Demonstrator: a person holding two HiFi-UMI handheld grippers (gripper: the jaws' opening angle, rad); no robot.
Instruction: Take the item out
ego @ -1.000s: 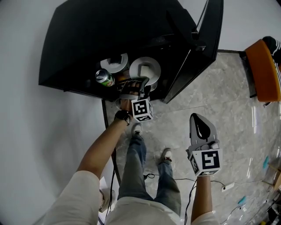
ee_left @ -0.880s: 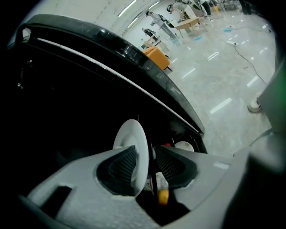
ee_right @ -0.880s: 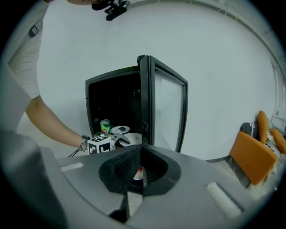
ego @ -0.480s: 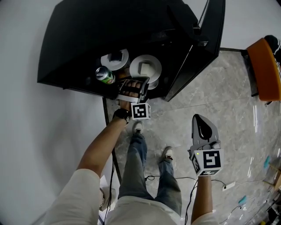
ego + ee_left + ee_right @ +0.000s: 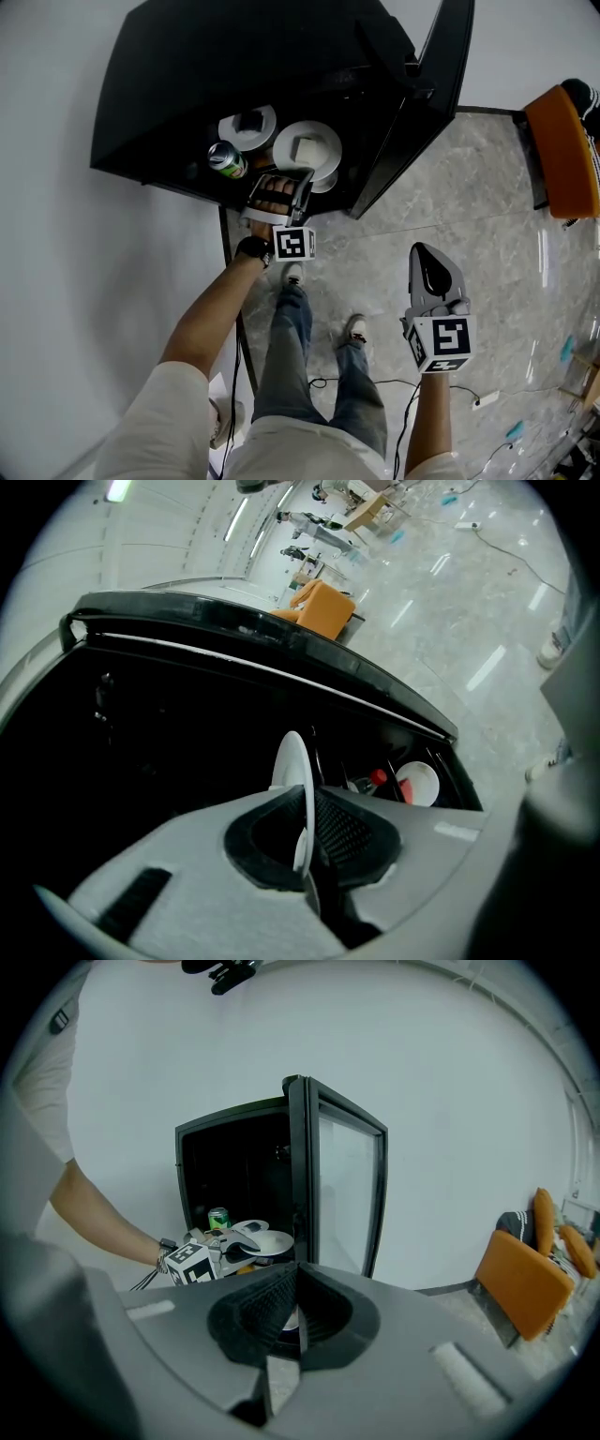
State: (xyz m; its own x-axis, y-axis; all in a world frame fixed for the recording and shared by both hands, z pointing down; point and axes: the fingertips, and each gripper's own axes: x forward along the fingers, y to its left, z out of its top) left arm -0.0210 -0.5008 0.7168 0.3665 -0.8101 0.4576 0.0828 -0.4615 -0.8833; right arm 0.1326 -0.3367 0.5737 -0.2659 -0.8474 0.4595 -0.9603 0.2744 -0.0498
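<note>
A black cabinet [image 5: 187, 84] stands with its door [image 5: 427, 103] swung open. On its shelf lies a large white plate [image 5: 307, 150] with a pale square piece on it. My left gripper [image 5: 298, 178] reaches in from the front, its jaws closing tight on the plate's near rim. In the left gripper view that white plate [image 5: 296, 780] shows edge-on, pinched between the dark pads. My right gripper [image 5: 427, 255] hangs over the floor to the right, shut [image 5: 294, 1302] with nothing in it.
A second white plate [image 5: 248, 127] with a dark item and a green can [image 5: 226, 159] sit left of the held plate. Deeper inside are a red-capped bottle [image 5: 376, 778] and another plate [image 5: 419, 782]. An orange chair [image 5: 562, 150] stands far right on the grey tiled floor [image 5: 506, 253].
My left gripper's jaws have come together on the plate's rim, and the hand has shifted slightly back toward me. The right gripper has stayed put.
</note>
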